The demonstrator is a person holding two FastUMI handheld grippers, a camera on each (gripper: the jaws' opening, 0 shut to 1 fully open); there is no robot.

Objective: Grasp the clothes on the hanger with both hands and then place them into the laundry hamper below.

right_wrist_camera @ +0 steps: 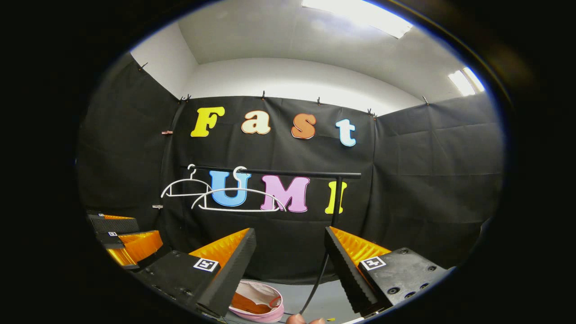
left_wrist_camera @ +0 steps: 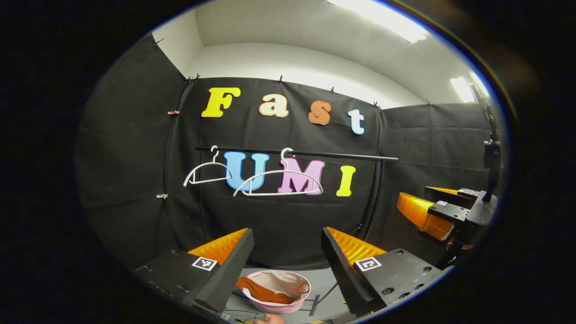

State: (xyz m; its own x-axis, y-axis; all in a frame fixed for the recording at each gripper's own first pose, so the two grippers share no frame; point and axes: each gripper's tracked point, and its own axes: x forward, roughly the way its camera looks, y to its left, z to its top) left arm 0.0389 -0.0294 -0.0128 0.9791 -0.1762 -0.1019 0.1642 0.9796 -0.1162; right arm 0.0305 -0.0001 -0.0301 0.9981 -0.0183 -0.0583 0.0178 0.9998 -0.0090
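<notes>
Two bare white hangers [left_wrist_camera: 279,180] [right_wrist_camera: 238,198] hang on a black rail [left_wrist_camera: 333,155] [right_wrist_camera: 292,173]. Below on the floor stands a pink laundry hamper [left_wrist_camera: 275,307] [right_wrist_camera: 265,315] with a rust-orange garment [left_wrist_camera: 263,292] [right_wrist_camera: 245,304] lying inside. In the left gripper view my left gripper [left_wrist_camera: 288,265] is open with nothing between its fingers, held above the hamper. The right gripper [left_wrist_camera: 432,211] shows at the right of that view, farther off. In the right gripper view my right gripper [right_wrist_camera: 290,265] is open and empty, and the left gripper [right_wrist_camera: 121,238] shows at the left.
The rail's black upright stand [right_wrist_camera: 335,202] rises right of the hamper, and a cable [right_wrist_camera: 317,281] runs down to the grey floor [left_wrist_camera: 321,288]. A fingertip [right_wrist_camera: 297,319] shows at the bottom edge. A camera post [left_wrist_camera: 492,153] stands at the far right.
</notes>
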